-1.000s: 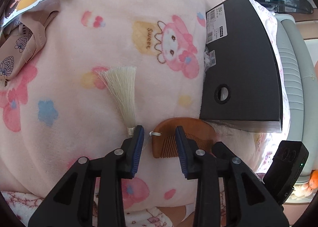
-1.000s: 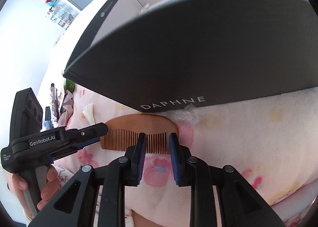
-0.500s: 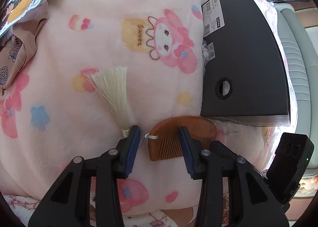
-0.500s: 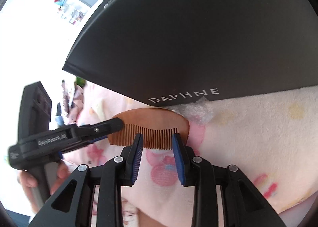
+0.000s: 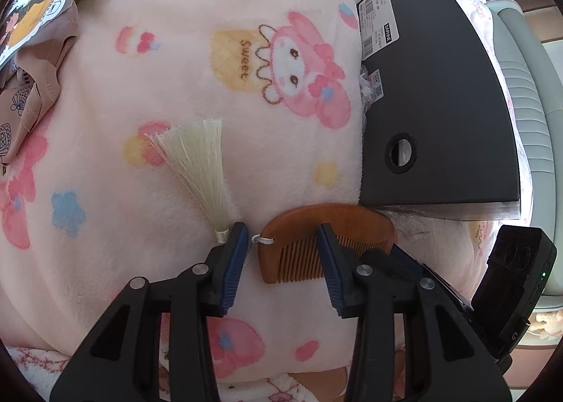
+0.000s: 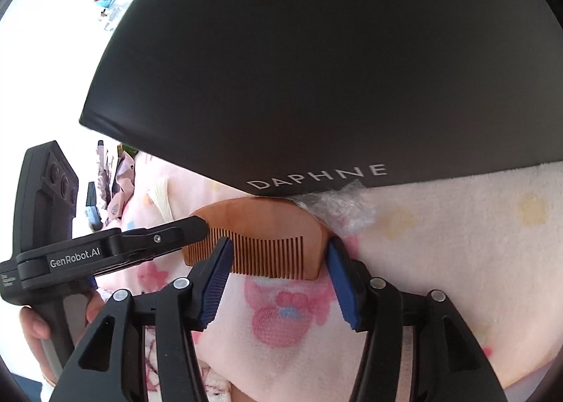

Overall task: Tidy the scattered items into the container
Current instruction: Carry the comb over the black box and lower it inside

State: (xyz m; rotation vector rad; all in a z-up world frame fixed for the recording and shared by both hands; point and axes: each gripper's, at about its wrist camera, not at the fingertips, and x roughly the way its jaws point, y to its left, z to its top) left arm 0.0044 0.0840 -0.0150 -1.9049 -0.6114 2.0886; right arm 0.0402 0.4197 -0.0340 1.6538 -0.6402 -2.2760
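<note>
We are spreading both sets of jaws, the right gripper just widening and the left gripper gaping too, to straddle the wooden comb lying flat on the pink blanket at six o'clock of the black box.

We are seeing bright, even daylight in the left wrist view; the pink blanket is reading soft, with only faint shadow under the black box. Fisheye distortion is bending the box edges and darkening the corners into a black vignette. In the right wrist view the background at upper left is blowing out to near white, while the box face is sitting dark and flat. Foreground fingers are staying sharp; far clutter is blurring.
</note>
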